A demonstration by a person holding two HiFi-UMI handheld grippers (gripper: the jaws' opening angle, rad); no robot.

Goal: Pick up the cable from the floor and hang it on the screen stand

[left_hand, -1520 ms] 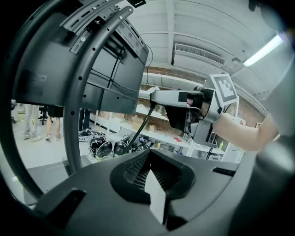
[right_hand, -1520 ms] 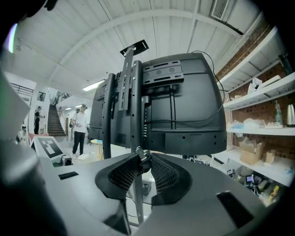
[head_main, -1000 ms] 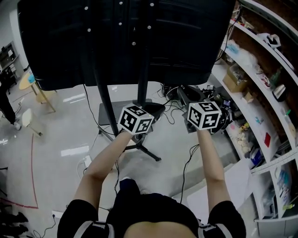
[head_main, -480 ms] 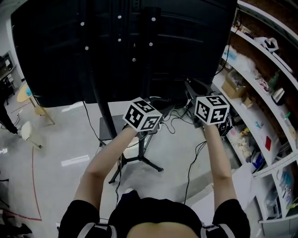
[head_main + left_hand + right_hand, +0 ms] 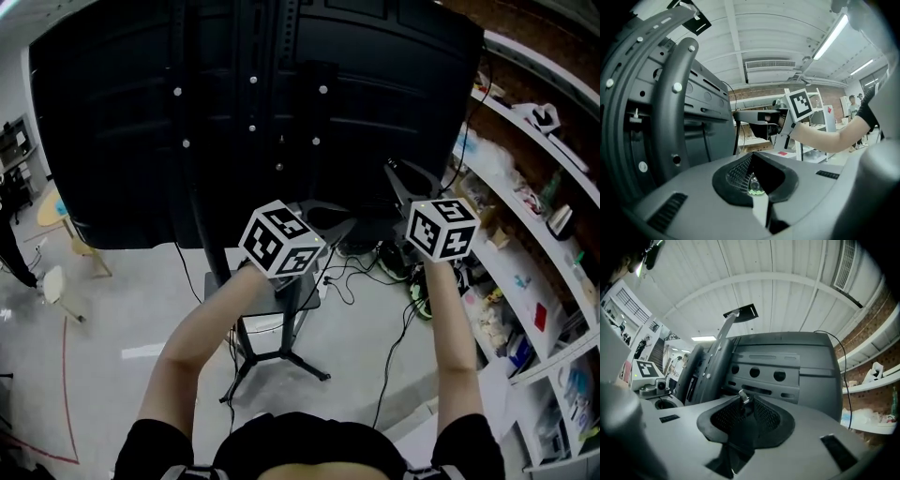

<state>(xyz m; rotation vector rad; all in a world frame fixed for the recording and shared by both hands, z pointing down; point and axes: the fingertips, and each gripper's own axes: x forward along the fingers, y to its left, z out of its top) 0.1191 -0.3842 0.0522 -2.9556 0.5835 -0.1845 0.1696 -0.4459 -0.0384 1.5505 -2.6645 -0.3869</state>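
Head view: the left hand-held gripper [image 5: 339, 228] and the right hand-held gripper [image 5: 392, 169] are level, close by the screen stand [image 5: 217, 267].

Left gripper view: its jaws pinch a small greenish piece [image 5: 753, 185], likely a cable end.

Right gripper view: its jaws are narrow on the cable [image 5: 740, 425], just behind the plug.

Risk: either thin pinch could slip, dropping the cable to the floor [image 5: 112, 309].

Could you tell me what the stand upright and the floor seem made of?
Stand upright: likely painted metal, matte dark grey, with screw heads along it. Floor: probably sealed concrete or resin, pale grey and glossy, showing light reflections.
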